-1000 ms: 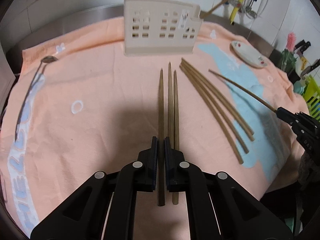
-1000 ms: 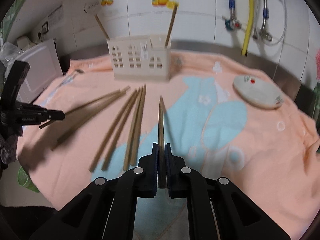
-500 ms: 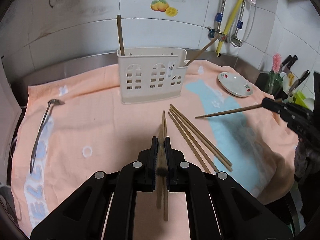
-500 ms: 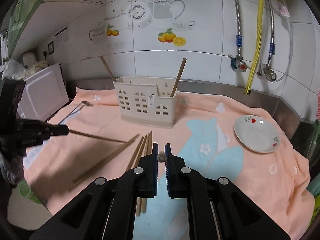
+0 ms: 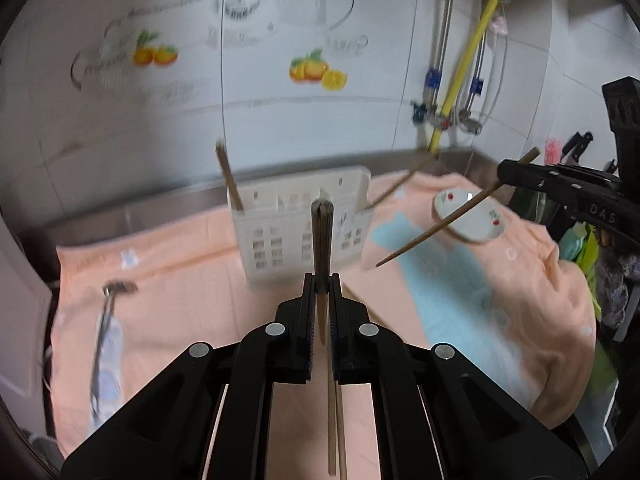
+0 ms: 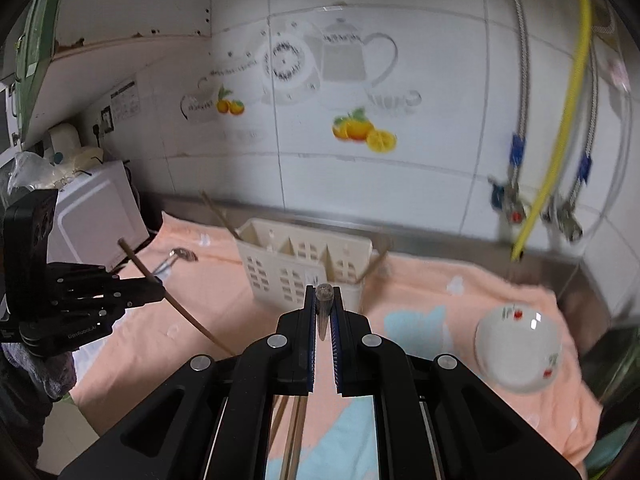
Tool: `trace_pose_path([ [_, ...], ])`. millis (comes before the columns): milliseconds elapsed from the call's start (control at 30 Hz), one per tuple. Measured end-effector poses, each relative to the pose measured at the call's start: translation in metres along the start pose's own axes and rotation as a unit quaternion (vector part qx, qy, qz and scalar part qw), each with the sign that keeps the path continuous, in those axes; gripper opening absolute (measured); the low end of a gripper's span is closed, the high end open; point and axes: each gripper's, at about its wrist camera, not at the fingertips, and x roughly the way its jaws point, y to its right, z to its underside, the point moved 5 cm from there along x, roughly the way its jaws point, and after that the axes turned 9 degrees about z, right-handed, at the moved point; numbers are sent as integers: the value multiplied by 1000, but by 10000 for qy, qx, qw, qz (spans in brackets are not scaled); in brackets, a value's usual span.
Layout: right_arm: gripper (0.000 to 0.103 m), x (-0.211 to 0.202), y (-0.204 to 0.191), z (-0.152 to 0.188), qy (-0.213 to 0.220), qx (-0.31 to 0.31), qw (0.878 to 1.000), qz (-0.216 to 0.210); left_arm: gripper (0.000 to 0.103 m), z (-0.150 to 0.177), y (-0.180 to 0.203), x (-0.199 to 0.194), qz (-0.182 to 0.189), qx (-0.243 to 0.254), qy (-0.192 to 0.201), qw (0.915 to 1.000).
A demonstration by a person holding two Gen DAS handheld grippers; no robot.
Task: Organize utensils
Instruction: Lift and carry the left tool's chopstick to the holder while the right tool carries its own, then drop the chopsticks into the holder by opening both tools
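Both tools have lifted their chopsticks above the towel.

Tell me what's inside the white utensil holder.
Two chopsticks stand in the utensil holder: one at its left end, one at its right. The middle compartments look empty; their bottoms are hidden.
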Motion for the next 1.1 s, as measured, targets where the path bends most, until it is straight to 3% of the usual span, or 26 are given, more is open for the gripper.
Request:
trace_pose_path([
  [300,7,-4,4,-55,275,12,9996,10,5,-81,0,-28,-257,256,728,9967],
  [500,7,11,5,-68,268,-2,9996,79,5,-116,-9,-21,-539,295,978,9933],
  [700,7,31,6,-70,154,35,9998,85,5,-124,-29,2,-636,64,965,9933],
  [1100,7,76,1,-48,-248,10,9995,176,5,-102,-61,46,-648,-337,518,9960],
])
